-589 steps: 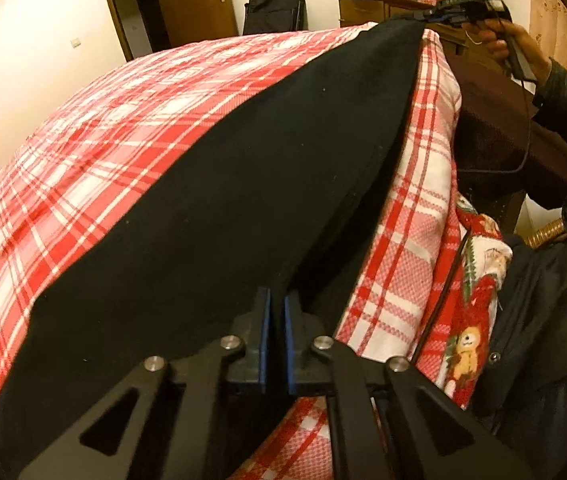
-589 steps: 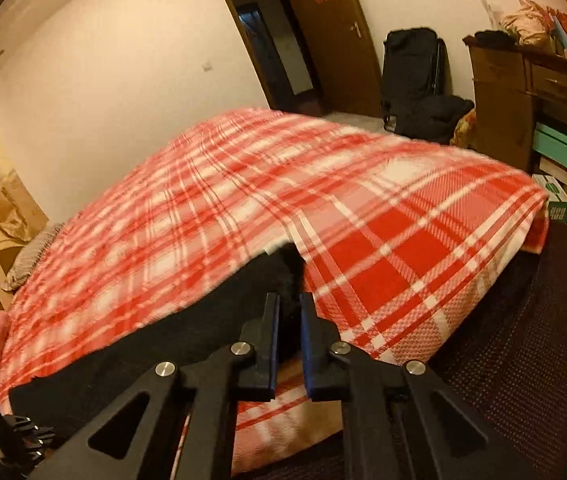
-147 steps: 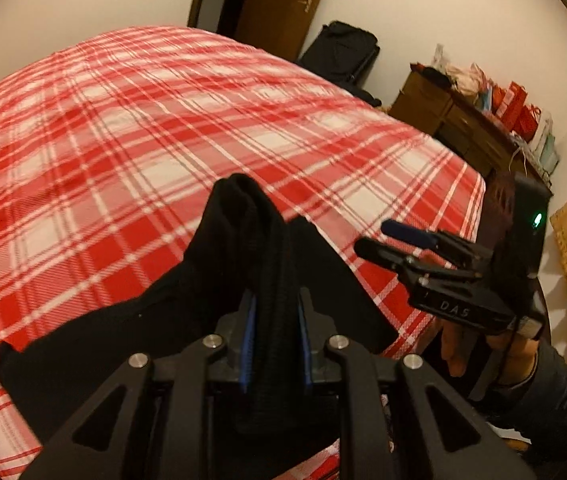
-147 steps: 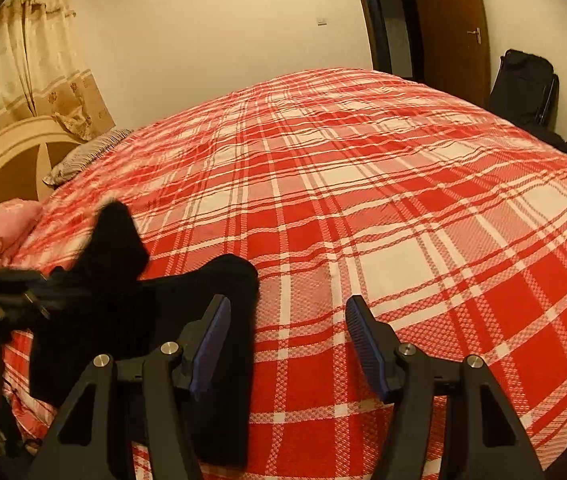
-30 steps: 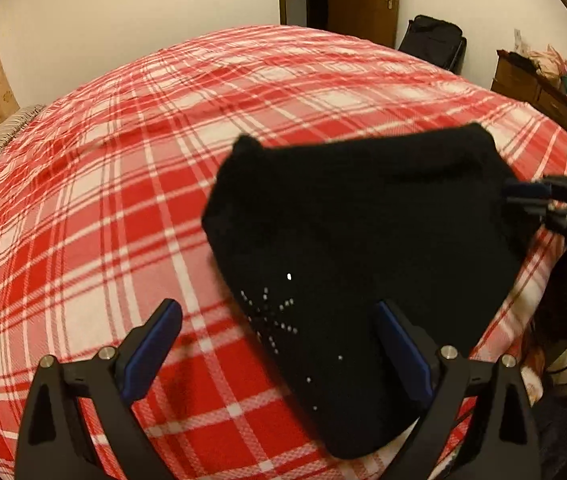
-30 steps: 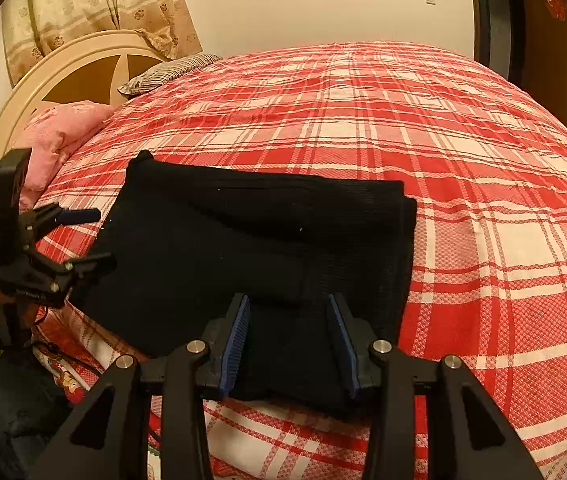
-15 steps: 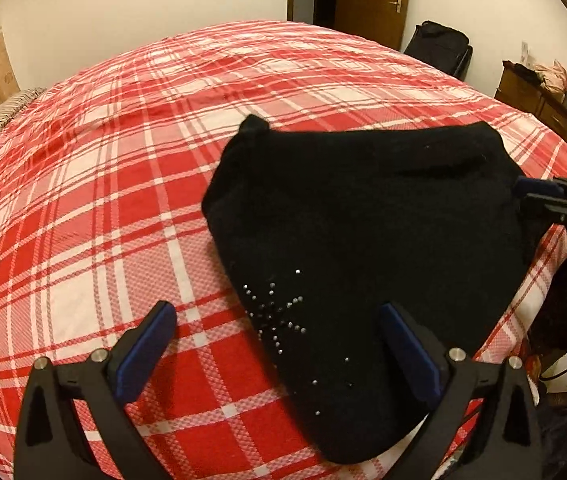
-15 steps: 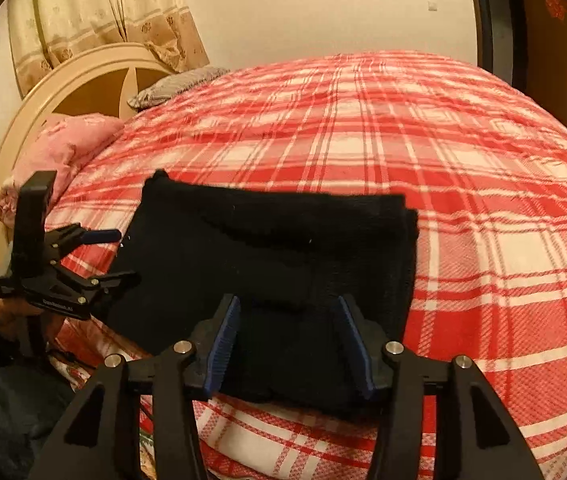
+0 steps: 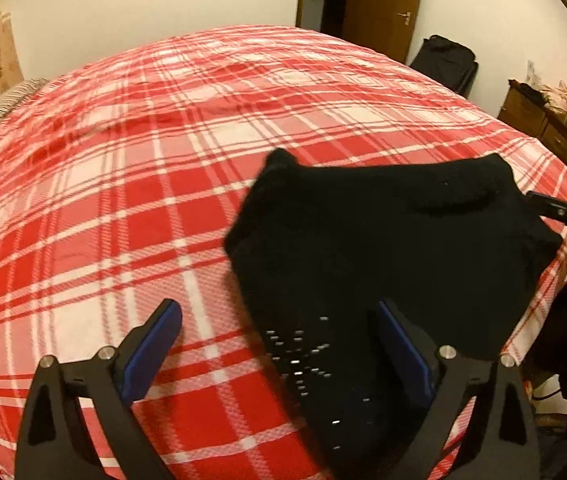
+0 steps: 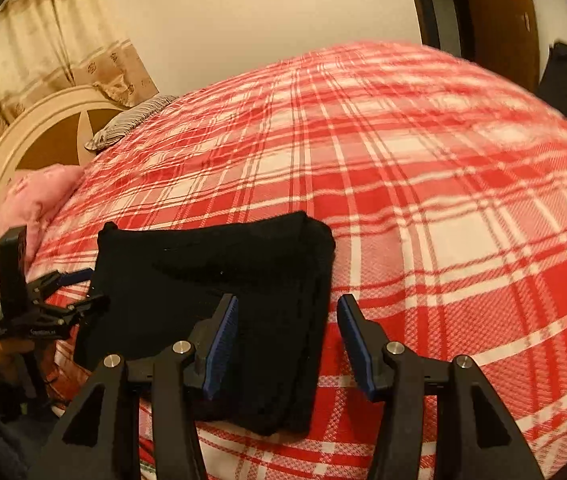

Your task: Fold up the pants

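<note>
The black pants (image 9: 383, 256) lie folded into a flat, compact stack near the edge of the red plaid bed (image 9: 131, 184). Small white studs show on the near corner. My left gripper (image 9: 279, 340) is wide open and empty, held above the near edge of the stack. In the right wrist view the pants (image 10: 219, 280) lie folded too, and my right gripper (image 10: 287, 328) is open and empty above their right edge. The left gripper also shows in the right wrist view (image 10: 63, 292), beside the pants' left edge.
A striped pillow (image 10: 131, 120) and a pink pillow (image 10: 31, 200) lie by the round headboard (image 10: 35, 136). A brown door (image 9: 383, 4), a black bag (image 9: 447, 60) and a cluttered dresser (image 9: 551, 116) stand beyond the bed.
Both grippers have pulled back a little from the folded pants. The right gripper has opened wider. The pants have not moved.
</note>
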A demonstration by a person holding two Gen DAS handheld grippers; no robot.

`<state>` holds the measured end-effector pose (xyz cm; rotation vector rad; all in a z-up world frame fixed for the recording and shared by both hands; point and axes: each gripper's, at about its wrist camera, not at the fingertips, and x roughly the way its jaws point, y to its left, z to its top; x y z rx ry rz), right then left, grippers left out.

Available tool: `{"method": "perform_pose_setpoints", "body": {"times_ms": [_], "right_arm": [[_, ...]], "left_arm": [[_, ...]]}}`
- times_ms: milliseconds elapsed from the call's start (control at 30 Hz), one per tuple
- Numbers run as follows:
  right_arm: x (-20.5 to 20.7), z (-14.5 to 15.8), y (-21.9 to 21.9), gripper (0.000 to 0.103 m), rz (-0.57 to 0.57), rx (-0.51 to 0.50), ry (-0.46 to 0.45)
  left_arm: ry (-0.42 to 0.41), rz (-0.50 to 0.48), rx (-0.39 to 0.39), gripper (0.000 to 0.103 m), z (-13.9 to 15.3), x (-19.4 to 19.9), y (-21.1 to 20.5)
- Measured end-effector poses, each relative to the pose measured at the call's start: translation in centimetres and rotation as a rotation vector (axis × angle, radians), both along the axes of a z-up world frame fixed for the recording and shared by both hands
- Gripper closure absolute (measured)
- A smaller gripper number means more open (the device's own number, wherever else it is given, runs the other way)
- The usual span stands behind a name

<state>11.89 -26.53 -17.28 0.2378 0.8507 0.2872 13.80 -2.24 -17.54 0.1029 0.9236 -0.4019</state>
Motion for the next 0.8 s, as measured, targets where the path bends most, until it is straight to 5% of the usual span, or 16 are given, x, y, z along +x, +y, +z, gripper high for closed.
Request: {"method": "perform_pose_setpoints", "body": {"times_ms": [400,467,567,800], "right_arm": [[2.4,-2.7,-0.3,0.05,0.006,0.151,0.104],[2.5,-2.7,-0.1,0.063,0.027,0.189,0.112],[2.1,-2.1,0.2,0.072,0.052,0.214,0.101],[1.0,0.3,1.8,0.074,0.098,0.211,0.05]], "left_arm": [[0.037,-0.061,-0.047,0.02,-0.4,0.5,-1.8],[0.037,-0.059,-0.051,0.021,-0.4,0.5,-1.9],[0.037,-0.063,-0.068,0.031,-0.3,0.5,-1.9],[0.037,-0.071,-0.113,0.069,0.3,0.5,-0.9]]}}
